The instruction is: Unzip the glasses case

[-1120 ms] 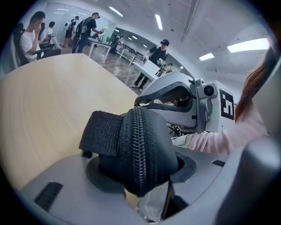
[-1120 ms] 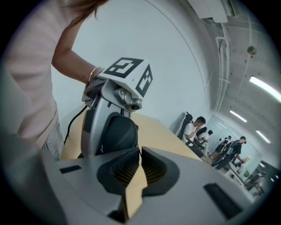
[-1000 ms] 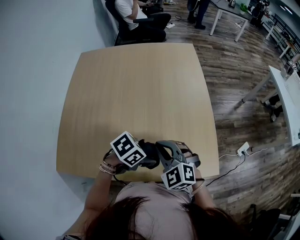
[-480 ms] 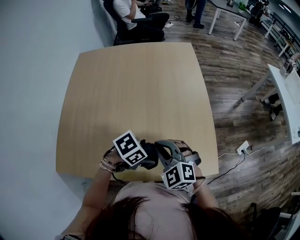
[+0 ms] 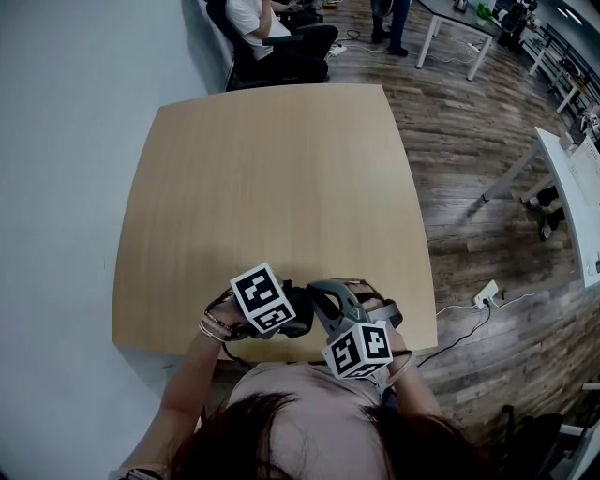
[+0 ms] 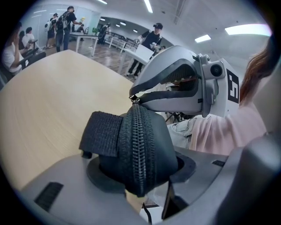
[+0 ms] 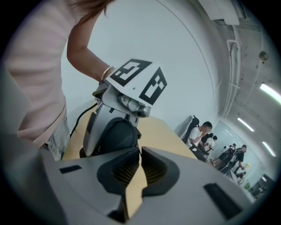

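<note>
A black glasses case [image 6: 140,149] with a closed zipper running over its edge sits between the left gripper's [image 6: 140,172] pads, which are shut on it above the near edge of the wooden table [image 5: 272,187]. The right gripper [image 6: 134,97] is shut, its tips pinching the small zipper pull at the case's upper end. In the right gripper view the shut right gripper [image 7: 139,151] points at the case [image 7: 113,136], held in the left gripper [image 7: 115,107]. In the head view both grippers meet at the dark case [image 5: 298,311].
A light wall runs along the table's left side. People sit at the far end [image 5: 272,28]. A white desk [image 5: 572,197] stands to the right and a power strip [image 5: 487,298] lies on the wood floor.
The left gripper has rolled a little with the case in it and shifted slightly. The right gripper has kept its place at the zipper end.
</note>
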A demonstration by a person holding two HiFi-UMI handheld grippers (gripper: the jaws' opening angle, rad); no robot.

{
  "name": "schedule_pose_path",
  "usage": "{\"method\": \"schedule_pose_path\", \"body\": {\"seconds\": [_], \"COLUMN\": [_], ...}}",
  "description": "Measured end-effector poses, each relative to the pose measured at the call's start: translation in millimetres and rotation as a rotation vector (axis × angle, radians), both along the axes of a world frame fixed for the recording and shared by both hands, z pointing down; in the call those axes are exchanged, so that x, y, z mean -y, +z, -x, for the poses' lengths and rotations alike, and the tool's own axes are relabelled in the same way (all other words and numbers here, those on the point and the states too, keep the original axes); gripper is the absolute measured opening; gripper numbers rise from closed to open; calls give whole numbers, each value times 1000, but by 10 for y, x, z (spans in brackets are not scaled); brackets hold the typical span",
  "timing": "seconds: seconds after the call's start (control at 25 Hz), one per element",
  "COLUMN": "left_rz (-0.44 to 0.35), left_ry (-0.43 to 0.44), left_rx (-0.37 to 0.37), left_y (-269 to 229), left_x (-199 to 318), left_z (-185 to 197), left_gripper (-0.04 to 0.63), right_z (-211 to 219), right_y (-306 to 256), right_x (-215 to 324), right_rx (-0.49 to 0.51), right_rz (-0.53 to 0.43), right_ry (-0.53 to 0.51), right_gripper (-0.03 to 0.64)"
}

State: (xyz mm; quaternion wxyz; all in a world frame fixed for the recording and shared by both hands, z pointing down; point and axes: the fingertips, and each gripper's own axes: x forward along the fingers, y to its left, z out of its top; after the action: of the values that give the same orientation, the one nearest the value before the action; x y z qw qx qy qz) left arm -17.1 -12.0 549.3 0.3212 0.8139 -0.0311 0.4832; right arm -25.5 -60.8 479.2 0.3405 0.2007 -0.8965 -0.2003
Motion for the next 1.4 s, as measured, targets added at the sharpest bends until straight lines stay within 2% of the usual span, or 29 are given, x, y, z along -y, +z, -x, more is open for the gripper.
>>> {"method": "schedule_pose_path", "body": {"seconds": [0.44, 1.4], "left_rz": [-14, -17], "left_ry": [90, 177], "left_rx": [64, 142], "left_y": [100, 306], "left_x": [-61, -127], "left_z": [29, 31], "left_gripper": [227, 225], "right_z": [27, 90], "right_y": [34, 137], "right_x": [-52, -118], "right_rx": [-46, -146], "right_rz": [2, 12], "right_ry": [-52, -120], "right_gripper": [20, 20]}}
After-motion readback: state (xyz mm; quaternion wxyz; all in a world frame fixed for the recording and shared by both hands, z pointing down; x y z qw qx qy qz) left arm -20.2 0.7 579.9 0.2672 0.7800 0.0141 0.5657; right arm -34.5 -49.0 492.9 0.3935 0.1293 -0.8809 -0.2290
